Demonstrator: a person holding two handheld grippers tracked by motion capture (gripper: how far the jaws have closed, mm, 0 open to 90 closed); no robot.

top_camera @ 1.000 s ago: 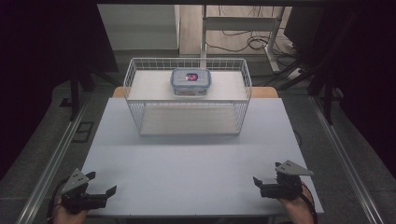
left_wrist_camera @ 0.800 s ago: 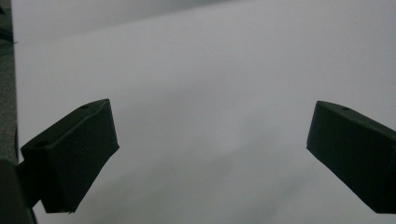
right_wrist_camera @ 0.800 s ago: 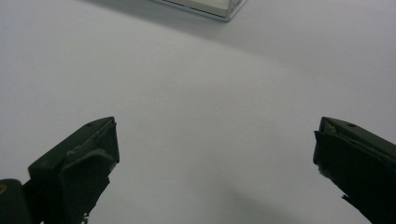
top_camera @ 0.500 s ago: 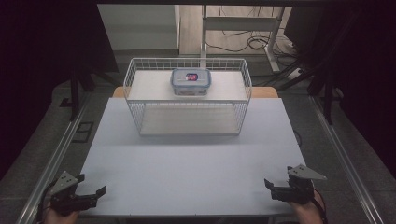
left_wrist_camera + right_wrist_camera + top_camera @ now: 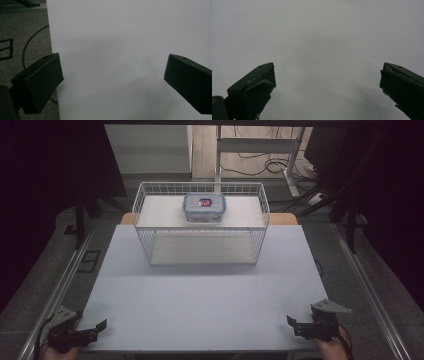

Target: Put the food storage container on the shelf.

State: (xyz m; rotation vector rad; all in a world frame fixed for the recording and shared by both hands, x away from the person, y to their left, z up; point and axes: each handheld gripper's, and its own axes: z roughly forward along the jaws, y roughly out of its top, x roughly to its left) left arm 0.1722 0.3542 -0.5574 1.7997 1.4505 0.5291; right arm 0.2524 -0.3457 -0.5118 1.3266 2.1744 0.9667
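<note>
I hold my left gripper (image 5: 92, 331) at the near left corner of the table (image 5: 210, 305), its jaws spread wide with nothing between them. In the left gripper view the left gripper (image 5: 112, 82) looks down on the bare white top, one jaw hanging right over the table's left edge, with grey floor (image 5: 22, 32) and a loop of black cable (image 5: 31, 42) showing beyond that edge.

My right gripper (image 5: 295, 327) sits at the near right corner, just inside the near edge, and it too is released, jaws far apart and holding nothing. In the right gripper view the right gripper (image 5: 327, 85) has only plain white table surface (image 5: 317, 37) ahead of it.

The box (image 5: 204, 207), a clear lidded container with a blue rim and a red and dark label on top, rests on the upper shelf of the wire basket (image 5: 150, 245), about midway along the shelf. The basket stands at the far edge of the table, centred between the left and right edges. Both grippers are well apart from the basket and the box, with the open middle of the table between us and them. My hands show at the near edge, behind each gripper.
</note>
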